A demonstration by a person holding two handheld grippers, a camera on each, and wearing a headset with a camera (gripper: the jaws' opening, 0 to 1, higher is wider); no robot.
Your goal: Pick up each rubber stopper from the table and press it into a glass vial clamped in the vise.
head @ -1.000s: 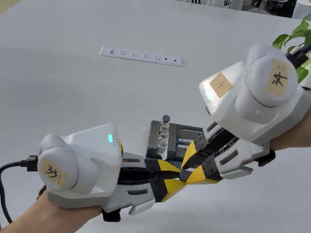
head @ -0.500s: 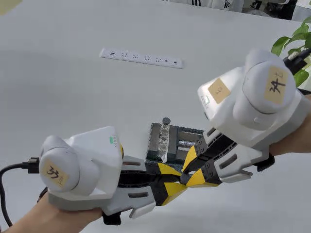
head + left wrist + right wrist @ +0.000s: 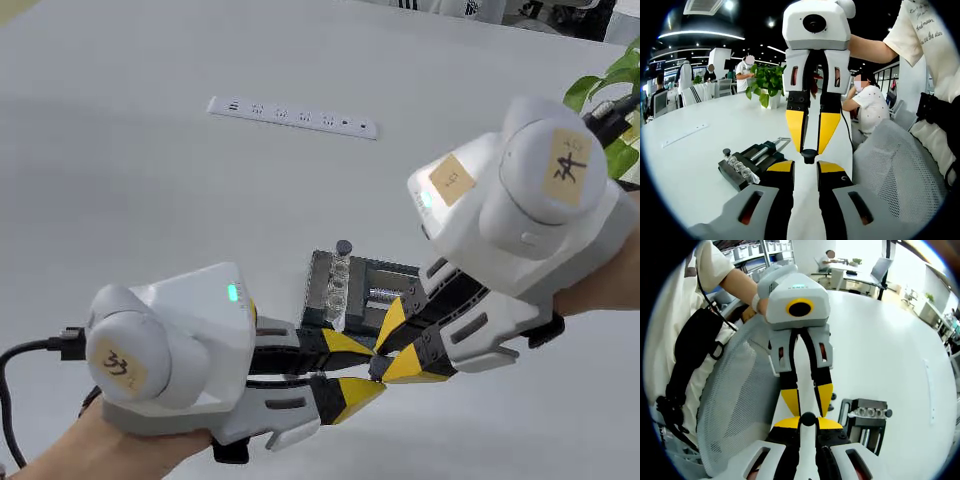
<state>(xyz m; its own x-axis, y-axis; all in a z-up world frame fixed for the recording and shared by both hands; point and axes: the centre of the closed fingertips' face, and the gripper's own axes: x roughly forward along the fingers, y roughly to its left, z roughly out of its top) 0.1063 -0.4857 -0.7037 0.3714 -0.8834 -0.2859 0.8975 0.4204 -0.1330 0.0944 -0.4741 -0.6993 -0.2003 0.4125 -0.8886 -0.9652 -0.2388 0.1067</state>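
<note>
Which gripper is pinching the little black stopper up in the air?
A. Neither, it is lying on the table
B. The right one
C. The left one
B: in the left gripper view, the right gripper's yellow tips close on the black stopper, while the left gripper's jaws stand apart on either side of it.

open-plan office: white table (image 3: 685,170), mesh chair (image 3: 895,160), potted plant (image 3: 765,82), seated person (image 3: 867,107), ceiling lights (image 3: 687,35)
</note>
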